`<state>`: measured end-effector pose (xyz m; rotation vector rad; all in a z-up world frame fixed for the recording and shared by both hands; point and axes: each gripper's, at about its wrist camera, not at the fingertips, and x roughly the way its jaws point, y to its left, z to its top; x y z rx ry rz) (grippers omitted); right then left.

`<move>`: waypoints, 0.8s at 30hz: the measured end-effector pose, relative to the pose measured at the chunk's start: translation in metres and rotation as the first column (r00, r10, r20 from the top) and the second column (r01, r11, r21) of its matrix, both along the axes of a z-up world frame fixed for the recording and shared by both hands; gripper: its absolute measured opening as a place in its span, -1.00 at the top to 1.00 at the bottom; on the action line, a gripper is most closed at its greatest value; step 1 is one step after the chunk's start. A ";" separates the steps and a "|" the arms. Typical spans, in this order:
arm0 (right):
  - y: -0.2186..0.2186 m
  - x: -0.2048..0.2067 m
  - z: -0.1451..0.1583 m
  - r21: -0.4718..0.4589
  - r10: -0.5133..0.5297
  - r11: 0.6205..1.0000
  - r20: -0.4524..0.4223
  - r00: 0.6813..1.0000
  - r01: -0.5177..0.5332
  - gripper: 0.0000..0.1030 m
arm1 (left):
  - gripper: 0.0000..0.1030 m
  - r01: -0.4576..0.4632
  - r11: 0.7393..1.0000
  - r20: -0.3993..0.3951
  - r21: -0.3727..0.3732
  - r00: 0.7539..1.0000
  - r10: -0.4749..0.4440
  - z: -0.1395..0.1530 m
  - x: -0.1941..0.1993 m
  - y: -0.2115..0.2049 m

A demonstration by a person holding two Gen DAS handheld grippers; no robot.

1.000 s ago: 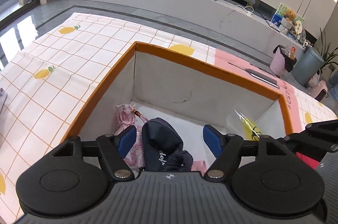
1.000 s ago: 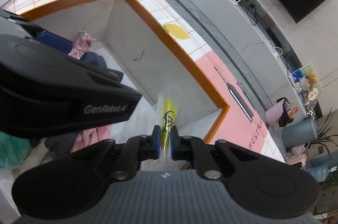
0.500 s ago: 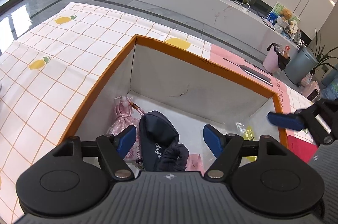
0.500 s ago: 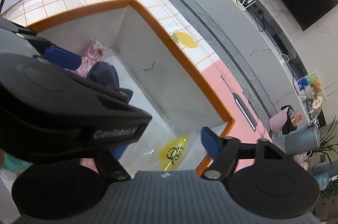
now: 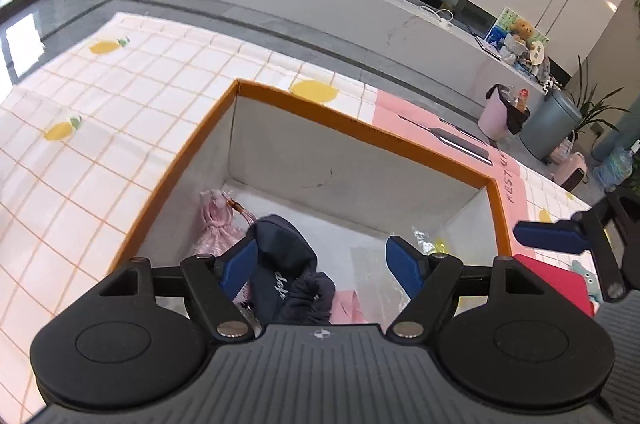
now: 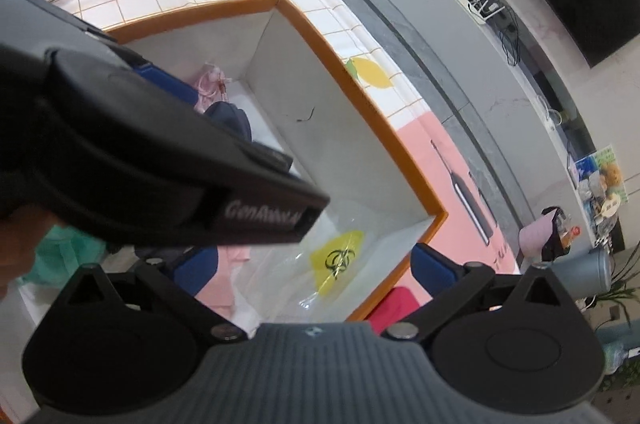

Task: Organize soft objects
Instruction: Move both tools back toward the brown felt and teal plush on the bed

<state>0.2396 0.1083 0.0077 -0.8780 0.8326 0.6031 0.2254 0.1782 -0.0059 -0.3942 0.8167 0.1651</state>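
An orange-rimmed cardboard box [image 5: 360,134] with white walls stands on the table. Inside lie a pink pouch doll [image 5: 218,220], a navy cloth [image 5: 280,264], a pink piece [image 5: 348,304] and a clear plastic bag with a yellow label [image 6: 338,260]. My left gripper [image 5: 322,264] hangs open over the navy cloth, touching nothing. My right gripper [image 6: 316,270] hovers above the box's near right corner with its jaws opening wide. The bag lies loose on the box floor below them, and no pad presses on it. In the left wrist view one right finger [image 5: 548,234] shows.
A lemon-print checked cloth [image 5: 100,144] covers the table. A red soft item [image 5: 560,284] lies just outside the box's right wall, and a mint green fabric [image 6: 64,252] sits near the left hand. Bins [image 5: 548,128] stand on the floor beyond.
The right gripper was shut on the clear yellow-labelled bag; its jaws have spread wide and the bag has dropped onto the box floor. The left gripper has stayed open over the navy cloth.
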 end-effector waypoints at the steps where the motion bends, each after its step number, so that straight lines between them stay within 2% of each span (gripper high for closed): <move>1: -0.001 -0.001 0.001 0.006 0.000 1.000 -0.006 1.000 0.000 -0.95 | -0.67 0.000 1.000 0.005 0.013 1.000 0.000 0.001 -0.001 -0.001; 9: -0.012 -0.007 0.019 0.058 -0.021 0.998 0.016 1.000 0.020 -0.95 | -0.67 0.007 1.000 0.053 0.011 0.999 -0.008 0.021 -0.011 -0.003; 13: -0.027 -0.014 0.040 0.101 -0.070 0.993 0.063 0.996 0.064 -0.95 | -0.67 0.030 0.999 0.140 0.034 0.990 -0.035 0.050 -0.024 -0.010; 16: -0.047 -0.018 0.061 0.165 -0.122 0.981 0.093 0.988 0.106 -0.95 | -0.67 0.043 0.996 0.207 0.073 0.977 -0.057 0.070 -0.037 -0.022; 20: -0.084 -0.023 0.088 0.251 -0.197 0.954 0.112 0.974 0.164 -0.95 | -0.68 0.100 0.987 0.285 0.128 0.949 -0.133 0.092 -0.054 -0.047; 24: -0.131 -0.020 0.102 0.303 -0.306 0.919 0.136 0.942 0.254 -0.95 | -0.68 0.173 0.974 0.338 0.144 0.917 -0.212 0.103 -0.068 -0.079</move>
